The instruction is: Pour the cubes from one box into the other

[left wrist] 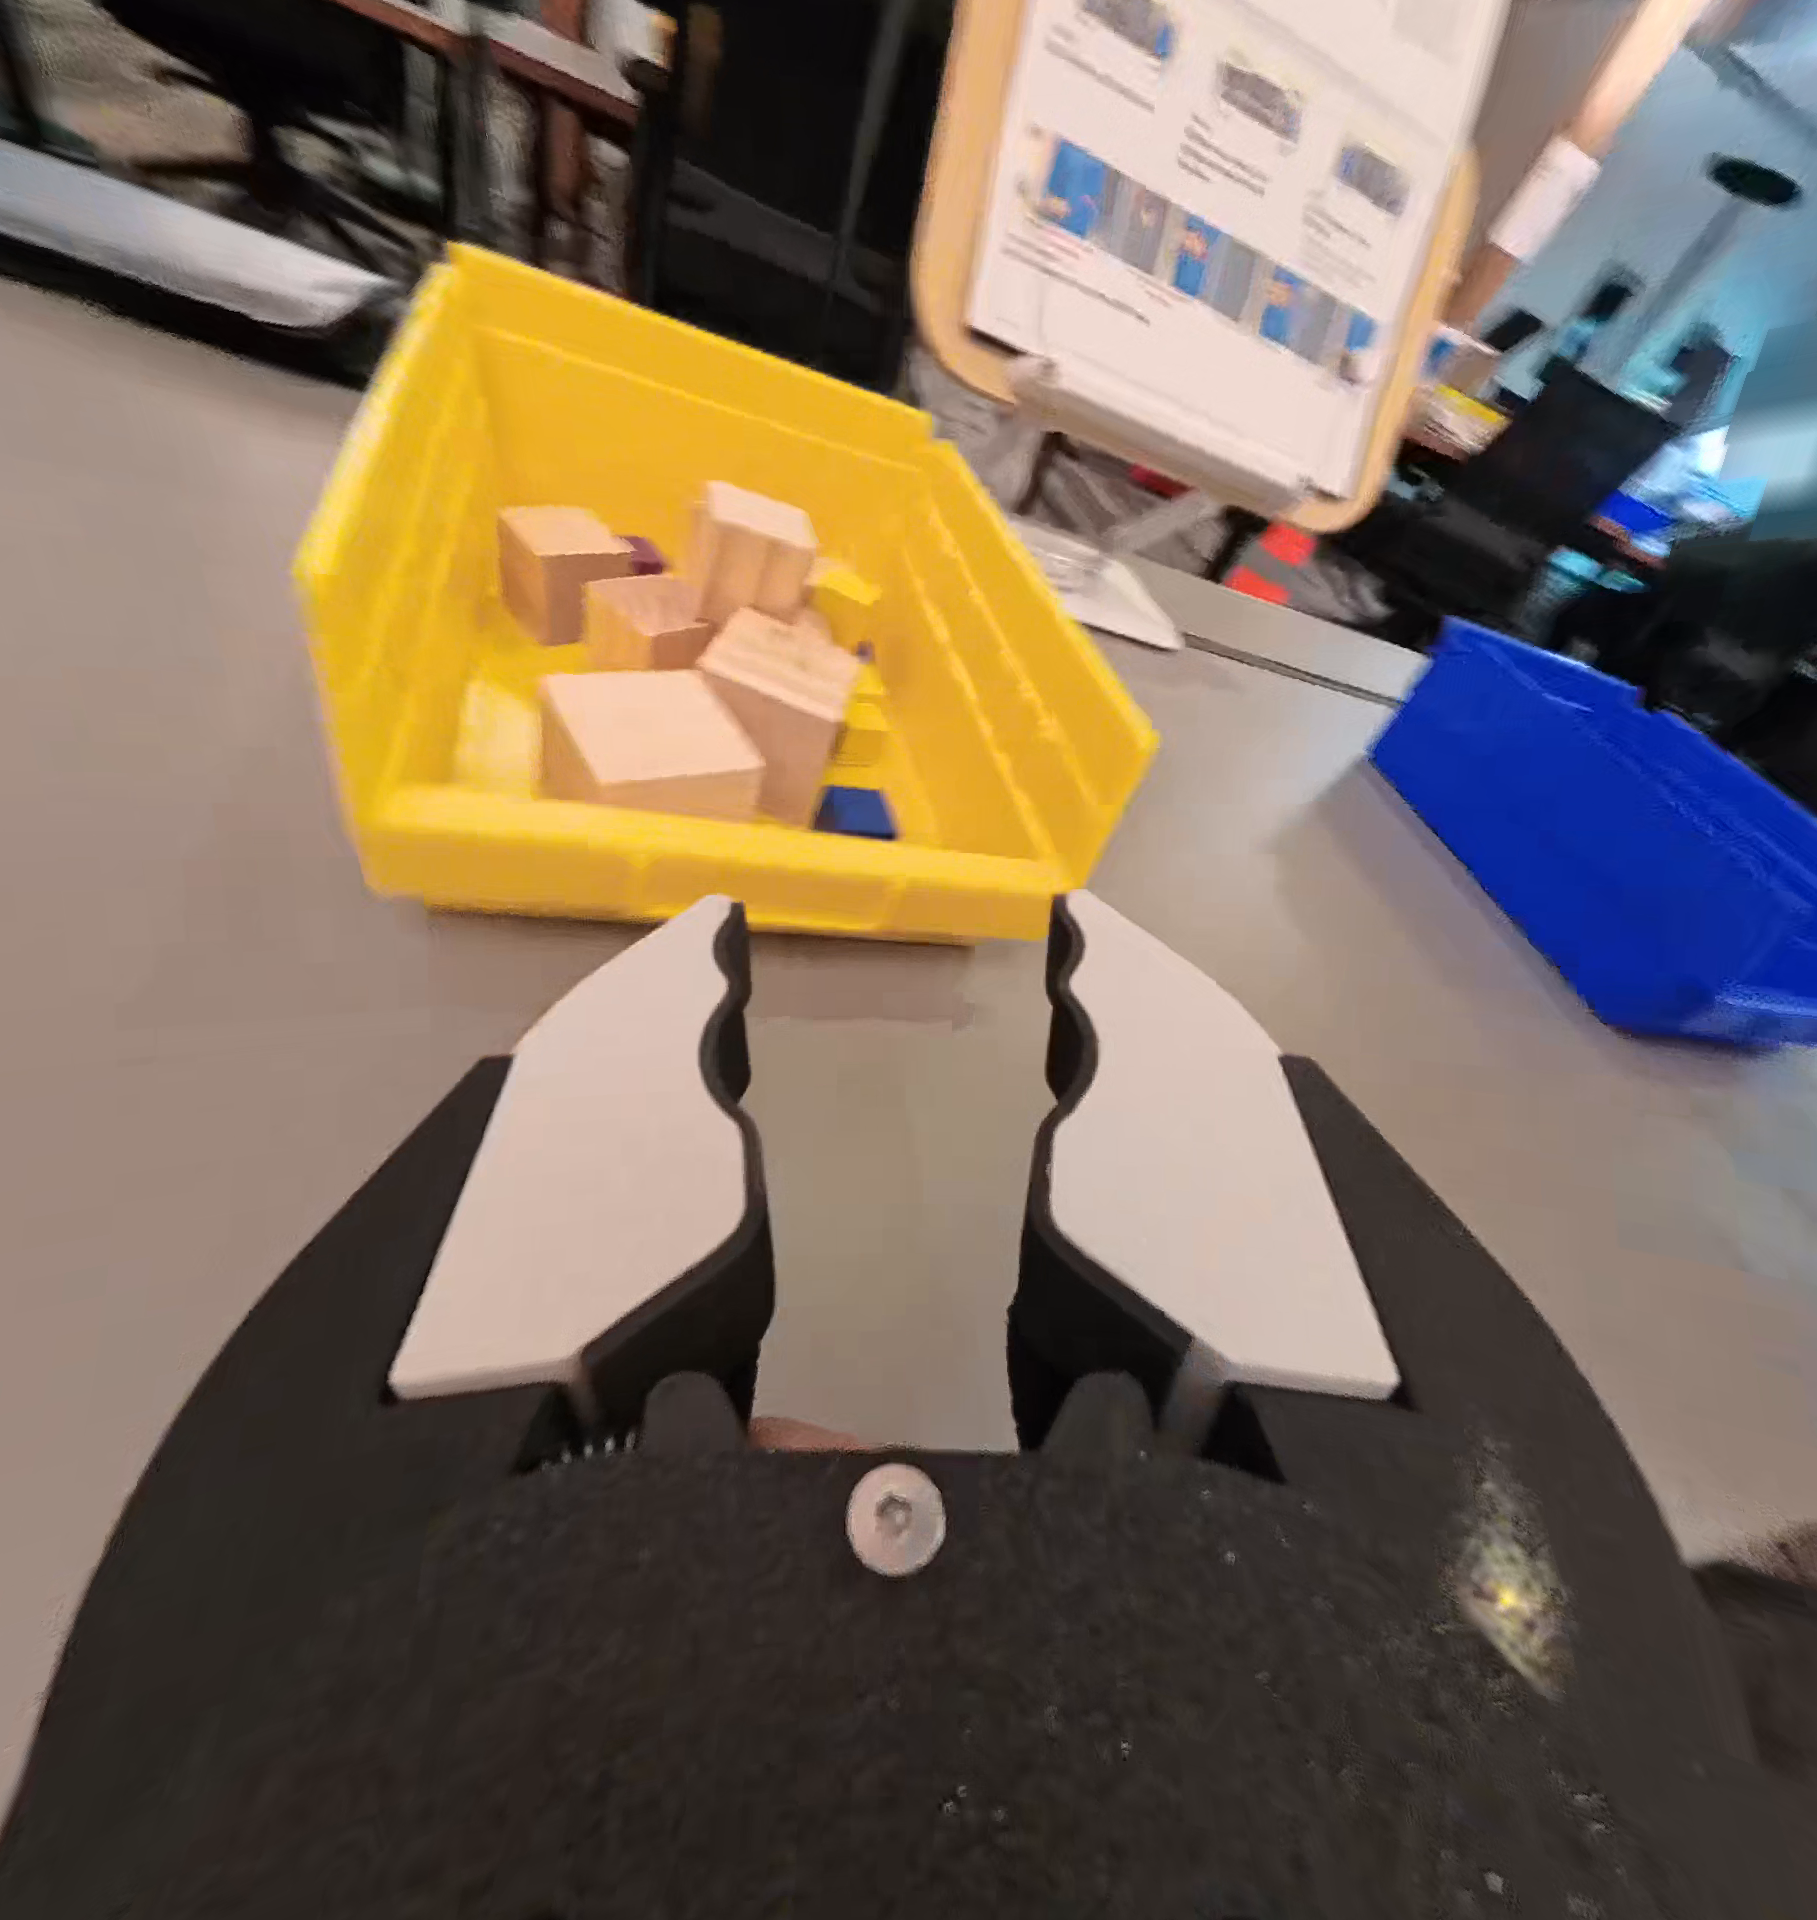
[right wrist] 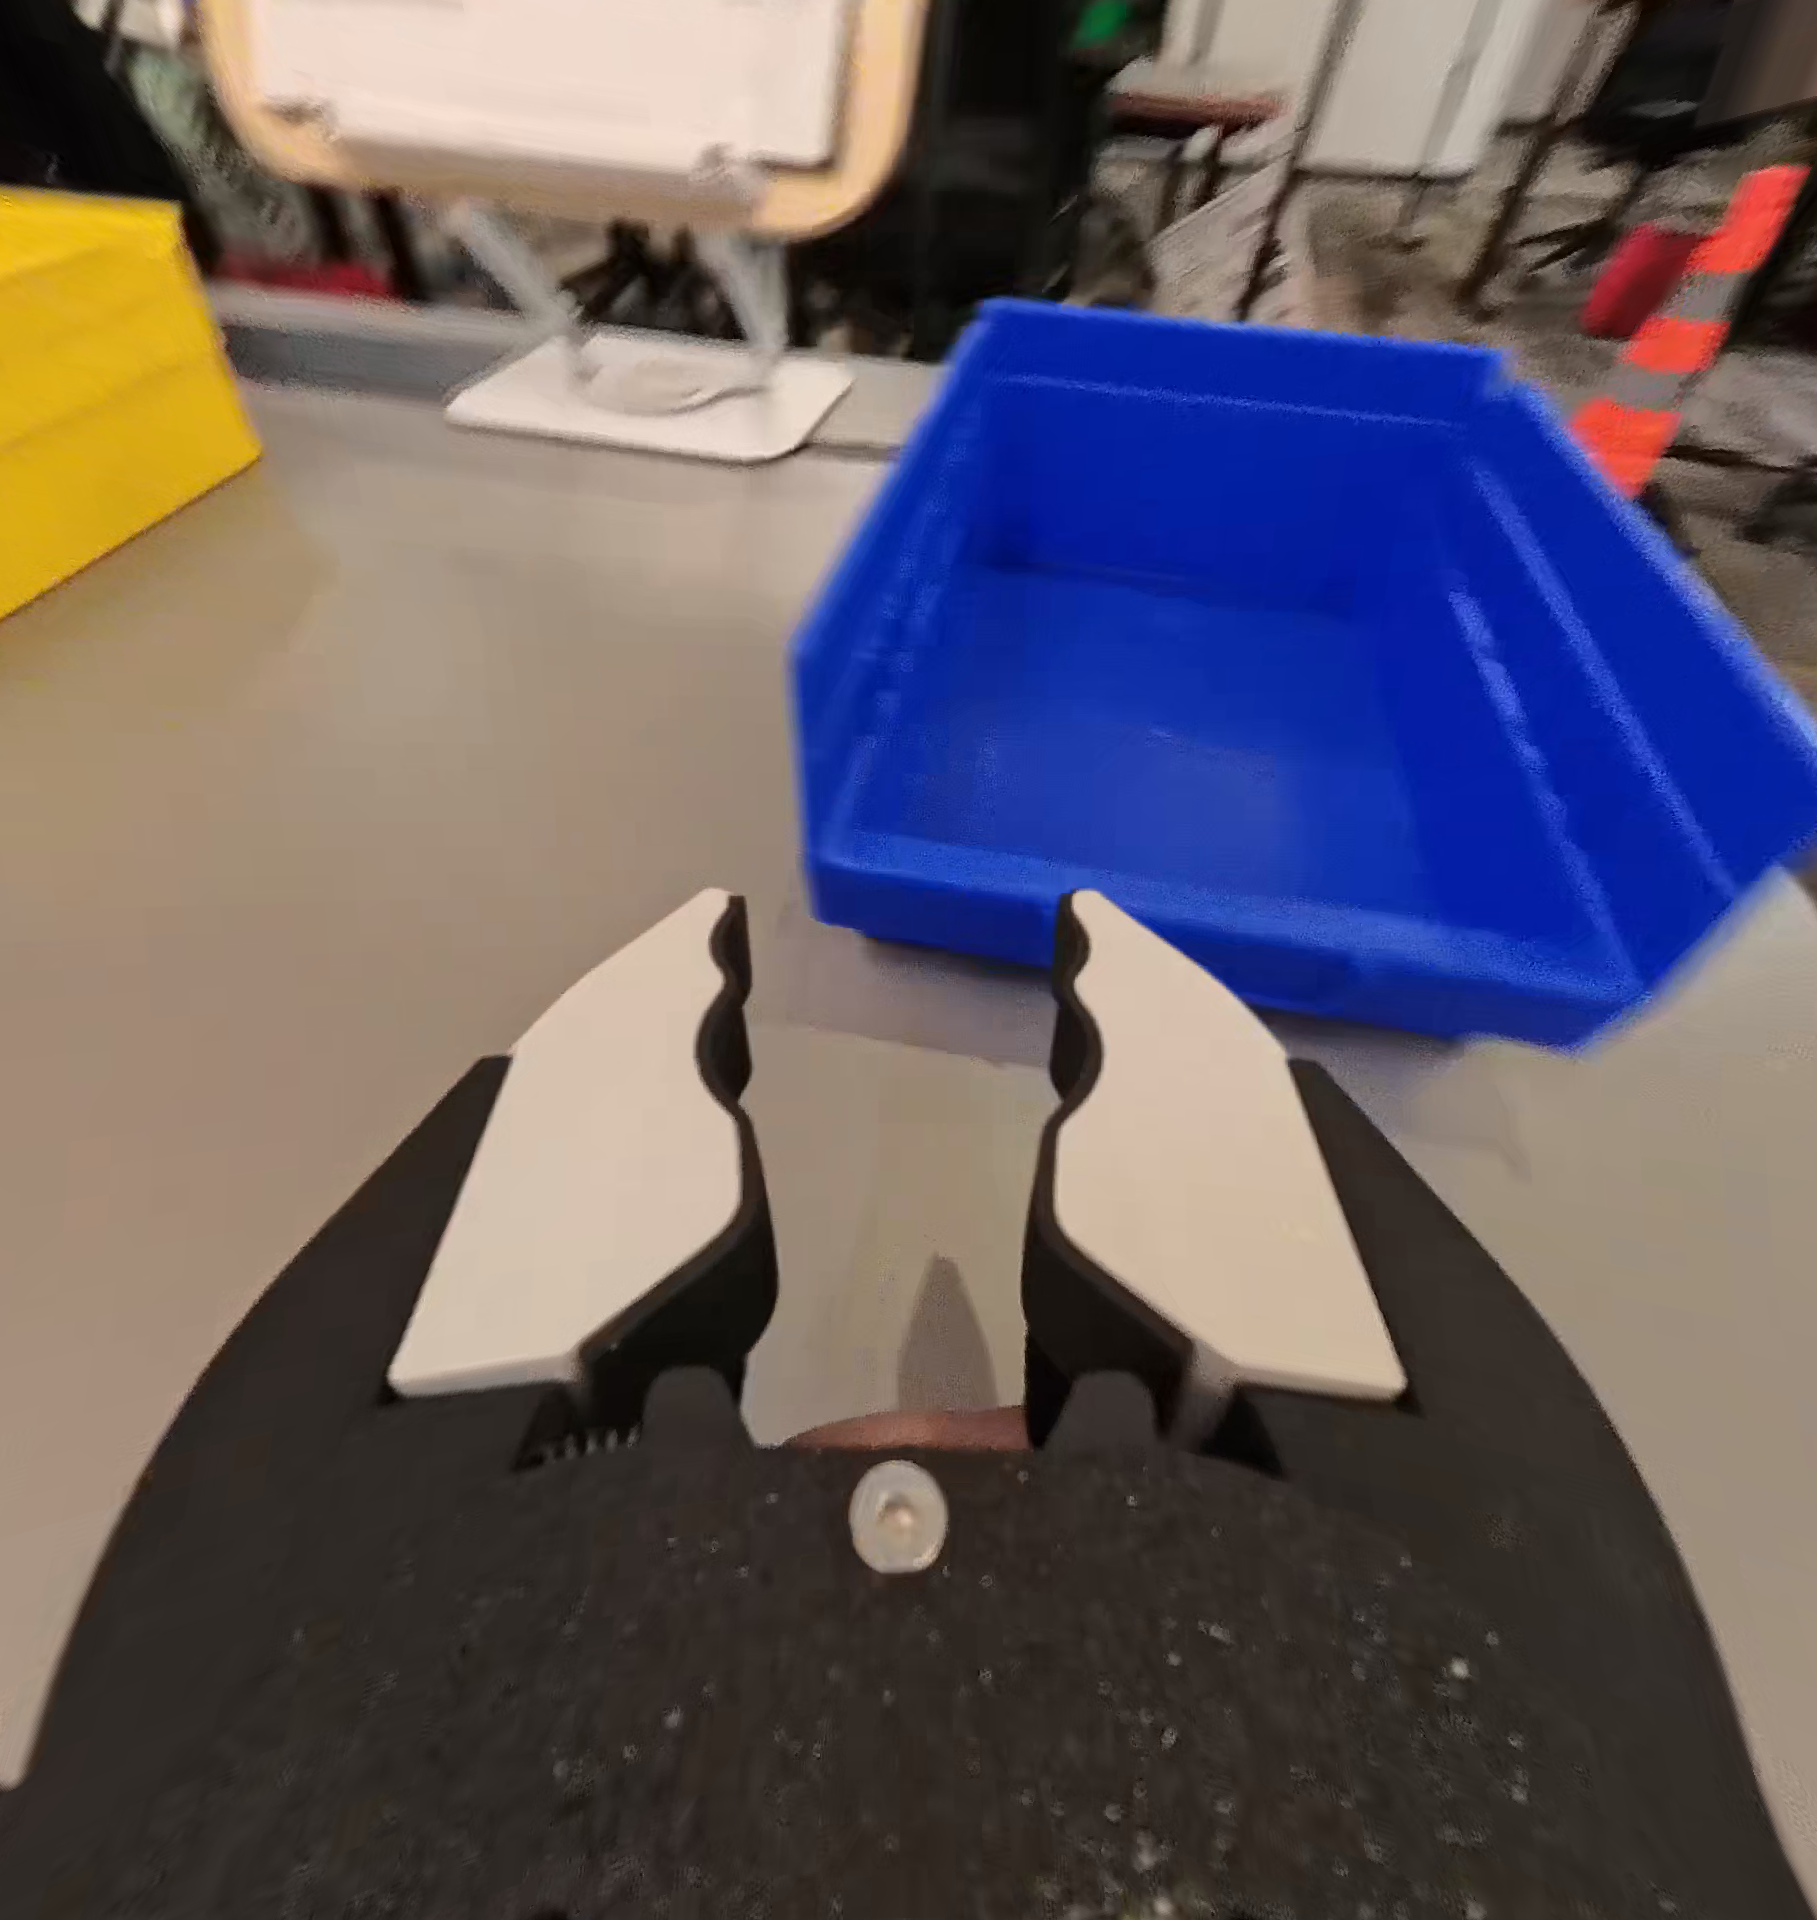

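Approach to the yellow box (left wrist: 675,862) of cubes (left wrist: 665,665) on the grey desk (left wrist: 156,831): low front lip just ahead of the left hand-held gripper (left wrist: 899,920), wide and empty, best seized squarely before lifting; empty blue box (right wrist: 1247,727) beyond-right of the right hand-held gripper (right wrist: 899,920), likewise wide.

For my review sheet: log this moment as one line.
stage: approach | left gripper: open, facing yellow box holding cubes | right gripper: open, facing empty blue box | nothing poured
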{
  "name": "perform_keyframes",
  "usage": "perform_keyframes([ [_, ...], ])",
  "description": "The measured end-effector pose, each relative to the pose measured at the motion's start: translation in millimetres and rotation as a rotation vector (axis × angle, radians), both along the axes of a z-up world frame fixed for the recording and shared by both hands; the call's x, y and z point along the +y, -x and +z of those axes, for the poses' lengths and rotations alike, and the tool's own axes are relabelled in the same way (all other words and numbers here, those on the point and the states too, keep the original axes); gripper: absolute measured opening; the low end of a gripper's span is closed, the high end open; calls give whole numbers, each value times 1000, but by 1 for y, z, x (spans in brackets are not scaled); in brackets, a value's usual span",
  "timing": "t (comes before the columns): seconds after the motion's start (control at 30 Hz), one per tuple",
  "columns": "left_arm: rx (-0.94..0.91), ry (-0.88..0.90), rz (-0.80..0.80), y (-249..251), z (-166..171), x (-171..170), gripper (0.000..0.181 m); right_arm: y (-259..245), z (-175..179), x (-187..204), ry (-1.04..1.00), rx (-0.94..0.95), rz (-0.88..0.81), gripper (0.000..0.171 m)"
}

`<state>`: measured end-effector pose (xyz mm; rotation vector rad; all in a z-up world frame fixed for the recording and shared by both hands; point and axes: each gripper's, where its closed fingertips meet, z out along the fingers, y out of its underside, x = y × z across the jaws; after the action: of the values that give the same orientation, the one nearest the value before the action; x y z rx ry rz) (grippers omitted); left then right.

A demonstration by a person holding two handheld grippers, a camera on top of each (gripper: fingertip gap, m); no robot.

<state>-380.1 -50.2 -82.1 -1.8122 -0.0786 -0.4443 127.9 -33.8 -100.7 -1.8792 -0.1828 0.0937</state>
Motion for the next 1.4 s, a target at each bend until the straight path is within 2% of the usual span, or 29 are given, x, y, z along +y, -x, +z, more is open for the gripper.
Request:
perform_keyframes([
  [0.03, 0, 10, 26, 5, -5, -2, 59, -13, 0, -6, -34, 30, -32, 59],
  [0.1, -22, -8, 18, 8, 2, -1, 60, -27, 13, -6, -76, 97, -43, 56],
  [0.17, -19, -44, 69, 22, 6, 3, 50, -42, 17, 0, -106, 122, -60, 56],
  [0.3, 70, -9, 117, 36, -4, 11, 54, -74, 0, 6, -45, 73, -131, 57],
  [0.37, 76, 11, 103, 32, -8, 12, 54, -86, -5, 6, -37, 108, -176, 57],
  [0.5, 59, 40, 81, 27, -14, 10, 54, -87, -2, 4, -35, 168, -176, 59],
  [0.93, 71, 70, 76, 27, -20, 10, 53, -80, -8, 5, -11, 82, -167, 61],
  [1.07, 115, 105, 5, 24, -15, 13, 56, -73, -10, 4, 5, 77, -151, 61],
  [1.17, 193, 110, 31, 49, 17, 31, 54, -66, -10, 4, 4, 33, -137, 61],
  [1.27, 279, 247, 15, 77, 40, 66, 57, -59, -14, 6, 18, -5, -128, 61],
  [1.4, 174, 479, -101, 89, 47, 129, 54, -52, -15, 6, 25, -30, -114, 61],
])
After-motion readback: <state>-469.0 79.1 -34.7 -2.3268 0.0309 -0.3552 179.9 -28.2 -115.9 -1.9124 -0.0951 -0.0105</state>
